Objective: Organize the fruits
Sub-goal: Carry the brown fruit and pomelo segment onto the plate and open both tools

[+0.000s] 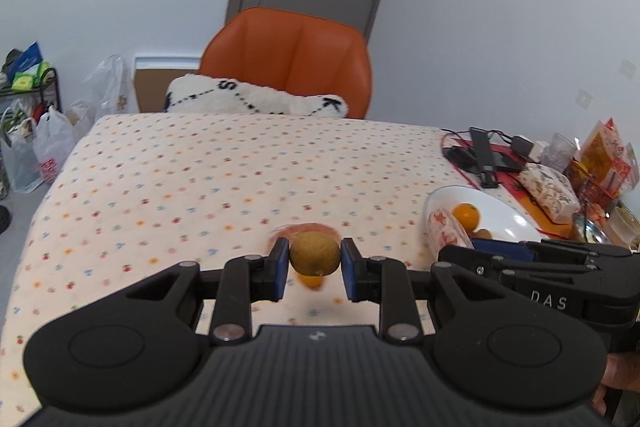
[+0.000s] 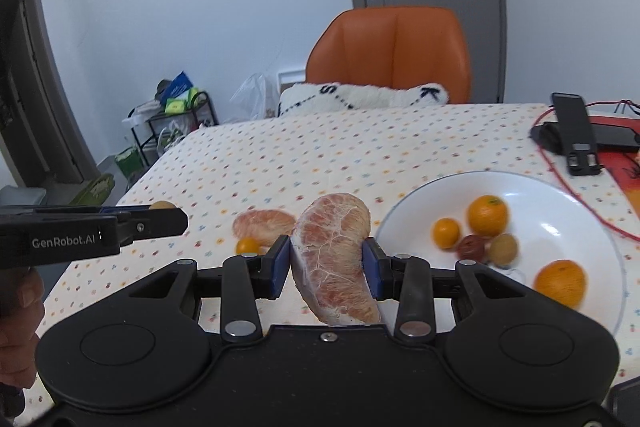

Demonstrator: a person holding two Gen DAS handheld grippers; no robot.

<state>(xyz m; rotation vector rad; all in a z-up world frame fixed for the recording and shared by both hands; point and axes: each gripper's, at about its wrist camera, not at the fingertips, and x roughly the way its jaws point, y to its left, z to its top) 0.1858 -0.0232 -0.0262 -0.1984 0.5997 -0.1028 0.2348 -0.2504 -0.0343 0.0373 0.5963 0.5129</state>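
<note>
The left gripper (image 1: pixel 315 263) is clamped on a brown kiwi (image 1: pixel 315 253), both blue pads touching its sides. The kiwi's long axis runs horizontally, from pad to pad, and it is raised above the dotted tablecloth (image 1: pixel 200 179).

The right gripper (image 2: pixel 327 263) is clamped on a peeled pomelo segment (image 2: pixel 334 259). The segment's long axis runs roughly from 1 o'clock to 6 o'clock in the right wrist view: the broad end points up and away, the narrow end points down toward the gripper body.

A second pomelo segment (image 2: pixel 264 221) lies on the cloth at 10 o'clock from the held one, its long axis horizontal. A small orange fruit (image 2: pixel 248 246) touches its near edge.

The white plate (image 2: pixel 560 187) sits at 3 o'clock. It holds three orange citrus fruits (image 2: pixel 487 215), a dark red fruit (image 2: pixel 471 247) and another kiwi (image 2: pixel 503 249).
</note>
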